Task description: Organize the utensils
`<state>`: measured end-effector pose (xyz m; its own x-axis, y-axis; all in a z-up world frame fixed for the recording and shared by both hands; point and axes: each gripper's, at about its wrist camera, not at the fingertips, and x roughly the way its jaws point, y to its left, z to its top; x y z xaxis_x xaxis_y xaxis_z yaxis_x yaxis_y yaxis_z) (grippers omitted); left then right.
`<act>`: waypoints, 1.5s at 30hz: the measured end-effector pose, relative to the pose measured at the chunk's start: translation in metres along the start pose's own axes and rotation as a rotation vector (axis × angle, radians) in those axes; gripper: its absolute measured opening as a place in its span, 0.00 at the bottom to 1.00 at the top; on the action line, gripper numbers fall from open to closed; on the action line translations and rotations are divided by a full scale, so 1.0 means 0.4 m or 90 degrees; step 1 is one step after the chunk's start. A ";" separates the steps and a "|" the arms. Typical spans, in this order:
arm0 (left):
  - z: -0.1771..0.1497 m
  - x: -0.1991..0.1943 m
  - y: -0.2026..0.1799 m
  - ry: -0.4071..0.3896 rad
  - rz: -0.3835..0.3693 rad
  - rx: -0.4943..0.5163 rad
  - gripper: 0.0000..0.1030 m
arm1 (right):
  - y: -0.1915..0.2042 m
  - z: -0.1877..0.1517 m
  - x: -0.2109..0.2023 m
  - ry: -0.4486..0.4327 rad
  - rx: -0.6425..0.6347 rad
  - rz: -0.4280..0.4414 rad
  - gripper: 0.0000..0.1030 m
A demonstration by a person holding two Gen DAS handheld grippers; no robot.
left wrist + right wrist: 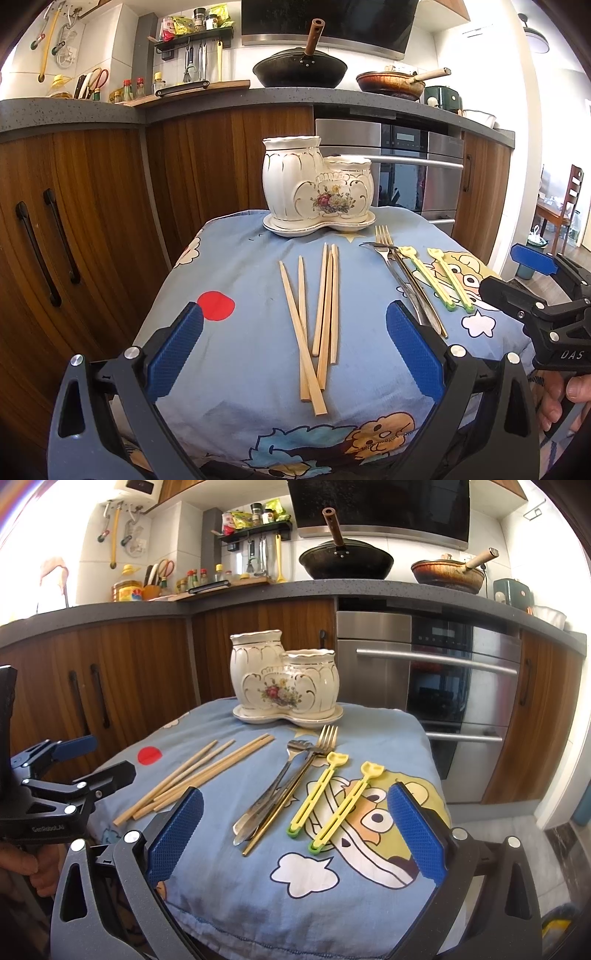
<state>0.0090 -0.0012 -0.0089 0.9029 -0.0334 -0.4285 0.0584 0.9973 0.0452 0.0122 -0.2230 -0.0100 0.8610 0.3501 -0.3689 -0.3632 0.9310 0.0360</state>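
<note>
Chopsticks (314, 325) lie loose on the cloth-covered worktop (240, 350), near the empty ceramic holder (317, 184). Left claw (295, 354) and right claw (295, 834) both gape, empty. Best to pinch one stick mid-length.

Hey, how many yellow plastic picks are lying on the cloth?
2. One yellow plastic pick lies just right of the metal forks; the other yellow plastic pick lies beside it, further right, on the blue cartoon cloth. None seem hidden.
</note>
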 end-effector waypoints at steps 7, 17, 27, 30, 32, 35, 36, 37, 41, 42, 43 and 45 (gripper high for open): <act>-0.010 0.006 0.007 0.005 -0.005 -0.005 0.95 | -0.002 -0.004 0.008 0.006 -0.008 0.000 0.96; 0.008 0.014 0.041 0.007 -0.009 -0.034 0.95 | -0.011 0.003 0.004 0.002 0.002 -0.004 0.96; 0.002 0.020 0.036 0.008 -0.006 -0.023 0.95 | -0.009 0.007 0.012 0.008 0.008 0.004 0.96; 0.004 0.017 0.035 0.007 -0.008 -0.021 0.95 | -0.012 0.007 0.012 0.007 0.010 0.002 0.96; 0.004 0.016 0.033 0.006 -0.010 -0.018 0.95 | -0.012 0.008 0.010 0.007 0.009 0.002 0.96; 0.002 0.015 0.031 0.007 -0.012 -0.018 0.95 | -0.014 0.009 0.007 0.006 0.010 0.000 0.96; 0.001 0.015 0.030 0.008 -0.011 -0.018 0.95 | -0.016 0.009 0.007 0.006 0.010 -0.001 0.96; 0.000 0.014 0.030 0.007 -0.012 -0.018 0.95 | -0.017 0.010 0.006 0.006 0.011 -0.001 0.96; 0.002 0.019 0.033 0.007 -0.010 -0.020 0.95 | -0.019 0.010 0.004 0.005 0.010 -0.003 0.96; 0.001 0.021 0.033 0.008 -0.011 -0.024 0.95 | -0.018 0.011 0.004 0.006 0.007 -0.004 0.96; -0.001 0.020 0.034 0.009 -0.012 -0.026 0.95 | -0.018 0.012 0.005 0.006 0.006 -0.005 0.96; 0.002 0.020 0.033 0.007 -0.012 -0.026 0.95 | -0.018 0.012 0.007 0.008 0.005 -0.004 0.96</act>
<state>0.0171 0.0117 -0.0110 0.8974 -0.0521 -0.4382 0.0582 0.9983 0.0006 0.0187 -0.2281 -0.0069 0.8588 0.3423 -0.3811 -0.3544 0.9342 0.0403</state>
